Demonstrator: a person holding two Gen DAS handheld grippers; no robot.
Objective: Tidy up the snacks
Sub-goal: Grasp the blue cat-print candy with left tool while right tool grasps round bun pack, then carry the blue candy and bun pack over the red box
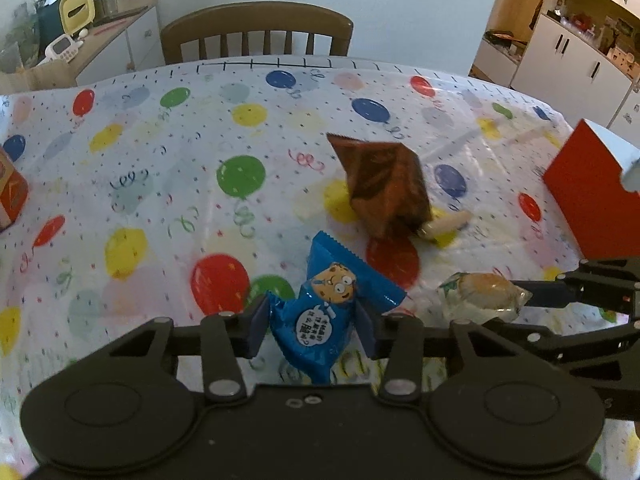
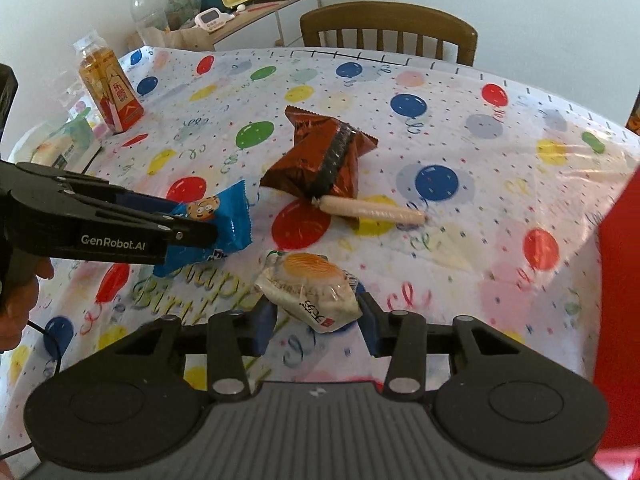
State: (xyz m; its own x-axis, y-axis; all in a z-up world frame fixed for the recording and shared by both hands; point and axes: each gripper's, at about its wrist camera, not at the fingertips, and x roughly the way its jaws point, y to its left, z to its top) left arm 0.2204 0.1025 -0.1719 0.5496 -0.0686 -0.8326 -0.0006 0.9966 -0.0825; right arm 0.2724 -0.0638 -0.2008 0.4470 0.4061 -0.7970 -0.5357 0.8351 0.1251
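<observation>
Left wrist view: the left gripper (image 1: 312, 322) is clamped on a blue cookie pack (image 1: 326, 308), its blue pads pressing the wrapper's pinched middle; the pack stands tilted above the table. Right wrist view shows the right gripper (image 2: 316, 322) clasping a clear pastry pack (image 2: 310, 288) from both sides, just off the cloth; the blue pack hangs to its left, close by but apart.

Beyond the two held snacks, near the middle of the table, a brown foil bag (image 2: 320, 156) lies crumpled; a sausage stick (image 2: 372, 210) rests against its near edge, touching it. A red box (image 1: 592, 196) sits at the right edge of the table. At the far left corner an orange drink bottle (image 2: 110, 92) stands upright, with a flat green-and-white packet (image 2: 66, 146) lying just in front of it.

The tablecloth (image 1: 160, 184) is glossy white plastic printed with balloons and confetti. One wooden chair (image 1: 256, 30) stands at the far side against a pale wall; a side shelf (image 2: 256, 12) in the left corner is cluttered with small items; white cabinets (image 1: 568, 56) fill the room to the right.

Count: two grippers, four snacks, one bottle, one box, one chair.
</observation>
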